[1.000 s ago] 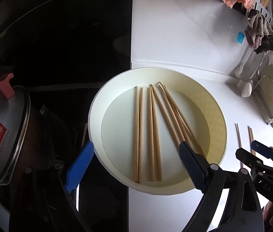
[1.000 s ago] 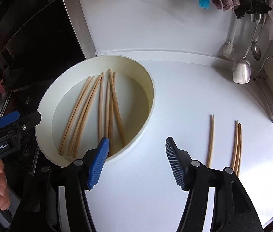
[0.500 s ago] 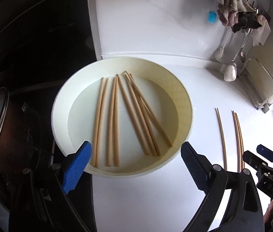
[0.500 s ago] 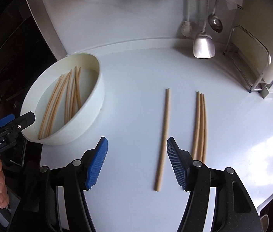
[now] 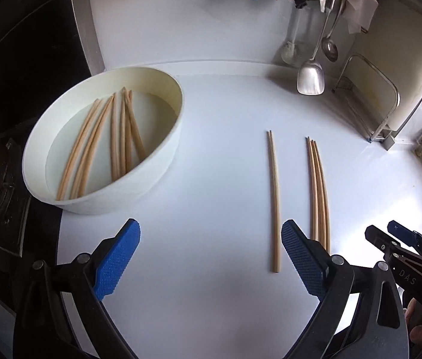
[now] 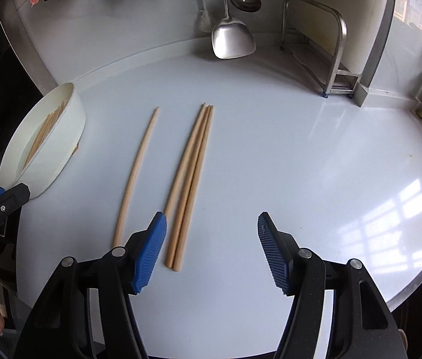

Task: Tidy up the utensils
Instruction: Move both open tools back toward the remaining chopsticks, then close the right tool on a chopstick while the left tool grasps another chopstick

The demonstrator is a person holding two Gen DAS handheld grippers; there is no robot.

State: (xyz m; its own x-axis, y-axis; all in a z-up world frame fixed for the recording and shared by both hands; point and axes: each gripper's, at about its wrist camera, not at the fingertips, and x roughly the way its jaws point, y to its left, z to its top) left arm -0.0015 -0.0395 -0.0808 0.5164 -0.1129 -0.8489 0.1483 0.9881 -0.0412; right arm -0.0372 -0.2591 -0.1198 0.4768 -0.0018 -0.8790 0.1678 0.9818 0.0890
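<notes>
Both tongs stood with their blue pads spread wide and nothing between them. From the left wrist view, the left gripper (image 5: 211, 257) hung over the bare white counter (image 5: 211, 179), its right-hand pad just beside the near end of a pair of chopsticks (image 5: 274, 203) that lay close together, running from about 6 o'clock toward 12. To the 3 o'clock side of that pair lay a bundle of three chopsticks (image 5: 318, 191), near but apart from it, also pointing toward 12. At 10 o'clock sat a white round basin (image 5: 163, 161) holding more chopsticks (image 5: 115, 140) loosely fanned on its floor; the exact count could not be told. At 4 o'clock the tip of the right gripper (image 5: 390, 236) showed at the frame's edge.

From the right wrist view, the right gripper (image 6: 211, 245) hovered above the counter (image 6: 300, 149), its left pad just beside the near ends of the bundle (image 6: 193, 173), which stretched toward 12 o'clock. The pair (image 6: 139, 167) lay to the 9 o'clock side, looking like one stick from this angle. The basin (image 6: 58, 149) stood at 9 o'clock, and the left gripper's tip (image 6: 1, 197) showed below it. At 12 o'clock a steel spatula (image 6: 233, 39) and a ladle (image 6: 245, 0) hung against the wall, with a metal rack (image 6: 330, 45) at 1 o'clock.
</notes>
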